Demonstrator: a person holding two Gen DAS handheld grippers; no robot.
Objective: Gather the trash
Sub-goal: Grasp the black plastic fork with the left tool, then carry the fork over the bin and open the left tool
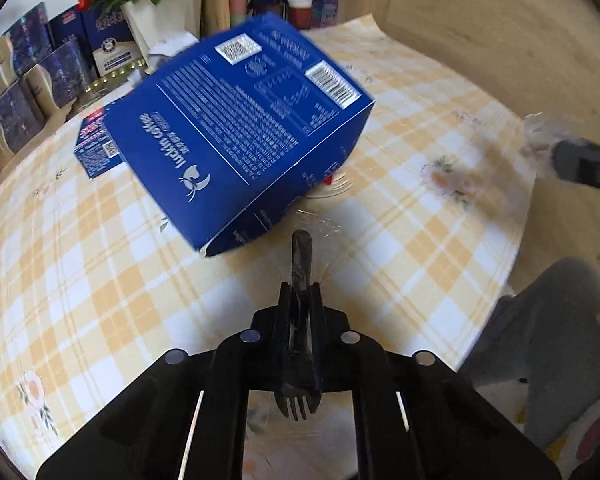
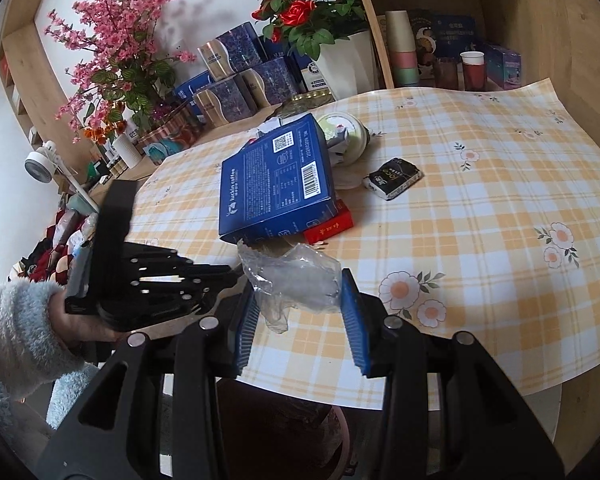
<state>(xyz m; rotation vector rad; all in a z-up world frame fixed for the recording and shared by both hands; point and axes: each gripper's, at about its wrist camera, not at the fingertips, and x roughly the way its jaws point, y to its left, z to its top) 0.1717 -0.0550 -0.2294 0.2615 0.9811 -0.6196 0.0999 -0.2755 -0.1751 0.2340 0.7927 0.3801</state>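
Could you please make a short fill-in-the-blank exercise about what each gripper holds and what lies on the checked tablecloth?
1. The left gripper is shut on a black plastic ____.
2. The right gripper is closed on a crumpled clear plastic ____.
3. The big blue box carries the words "luckin ____".
4. Under the near corner of the blue box lies a small ____ box.

Missing words: fork; wrapper; coffee; red
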